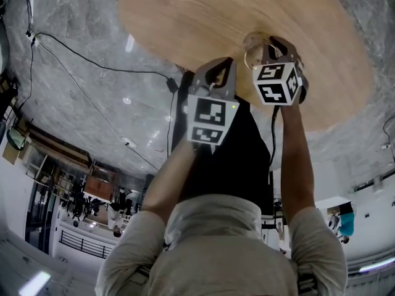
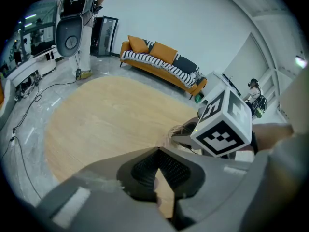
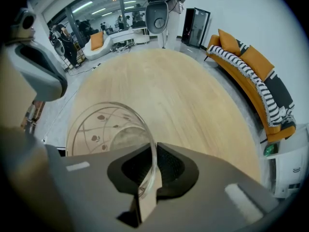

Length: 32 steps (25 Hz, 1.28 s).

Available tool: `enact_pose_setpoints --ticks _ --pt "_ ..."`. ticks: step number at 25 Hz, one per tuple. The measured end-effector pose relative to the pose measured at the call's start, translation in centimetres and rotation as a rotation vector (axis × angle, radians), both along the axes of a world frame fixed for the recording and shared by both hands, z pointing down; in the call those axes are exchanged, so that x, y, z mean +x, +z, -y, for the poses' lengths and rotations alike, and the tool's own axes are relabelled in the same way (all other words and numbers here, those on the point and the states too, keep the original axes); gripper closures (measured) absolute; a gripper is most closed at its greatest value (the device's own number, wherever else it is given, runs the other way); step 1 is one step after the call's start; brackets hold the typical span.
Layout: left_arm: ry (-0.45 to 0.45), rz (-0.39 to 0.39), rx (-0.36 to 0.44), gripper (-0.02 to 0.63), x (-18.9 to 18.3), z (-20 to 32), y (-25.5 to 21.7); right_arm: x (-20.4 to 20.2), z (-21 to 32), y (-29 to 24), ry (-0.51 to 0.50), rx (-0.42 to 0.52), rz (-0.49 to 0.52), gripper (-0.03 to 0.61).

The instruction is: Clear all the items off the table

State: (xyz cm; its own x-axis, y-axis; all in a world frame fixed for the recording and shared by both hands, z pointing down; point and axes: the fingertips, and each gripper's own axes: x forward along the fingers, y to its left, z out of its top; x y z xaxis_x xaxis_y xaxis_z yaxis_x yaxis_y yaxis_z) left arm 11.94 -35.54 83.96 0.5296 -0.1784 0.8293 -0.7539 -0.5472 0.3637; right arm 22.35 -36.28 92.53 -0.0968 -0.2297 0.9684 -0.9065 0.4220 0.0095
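A clear drinking glass (image 3: 108, 129) with a leaf pattern stands near the edge of the round wooden table (image 3: 174, 91). My right gripper (image 3: 148, 166) is shut on its rim, with one jaw inside the glass and one outside. In the head view the glass (image 1: 254, 45) shows just ahead of the right gripper (image 1: 271, 43). My left gripper (image 2: 157, 152) is beside it to the left, with its jaws pressed together on nothing. From the left gripper view, the glass (image 2: 179, 129) is partly hidden behind the right gripper's marker cube (image 2: 223, 122).
The wooden table (image 1: 203, 17) carries nothing else that I can see. An orange sofa (image 2: 161, 64) with a striped throw stands beyond it. An office chair (image 2: 71, 30) and a black cabinet (image 2: 107, 35) are at the far side. Cables (image 1: 92, 66) run over the marble floor.
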Motion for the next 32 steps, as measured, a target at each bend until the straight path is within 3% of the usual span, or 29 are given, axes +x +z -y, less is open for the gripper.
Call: enact_pose_setpoints --ticks 13,23,32 --pt "0.026 -0.012 0.011 0.592 0.4 0.3 -1.0 1.0 0.8 -1.8 0.011 0.052 -0.010 0.543" --pt "0.031 -0.001 0.041 0.593 -1.6 1.1 -2.1 -0.2 1.4 -4.0 0.054 0.110 0.024 0.543" --pt "0.012 -0.017 0.094 0.594 -2.4 2.2 -7.8 -1.5 0.9 -9.7 0.085 0.152 0.050 0.541"
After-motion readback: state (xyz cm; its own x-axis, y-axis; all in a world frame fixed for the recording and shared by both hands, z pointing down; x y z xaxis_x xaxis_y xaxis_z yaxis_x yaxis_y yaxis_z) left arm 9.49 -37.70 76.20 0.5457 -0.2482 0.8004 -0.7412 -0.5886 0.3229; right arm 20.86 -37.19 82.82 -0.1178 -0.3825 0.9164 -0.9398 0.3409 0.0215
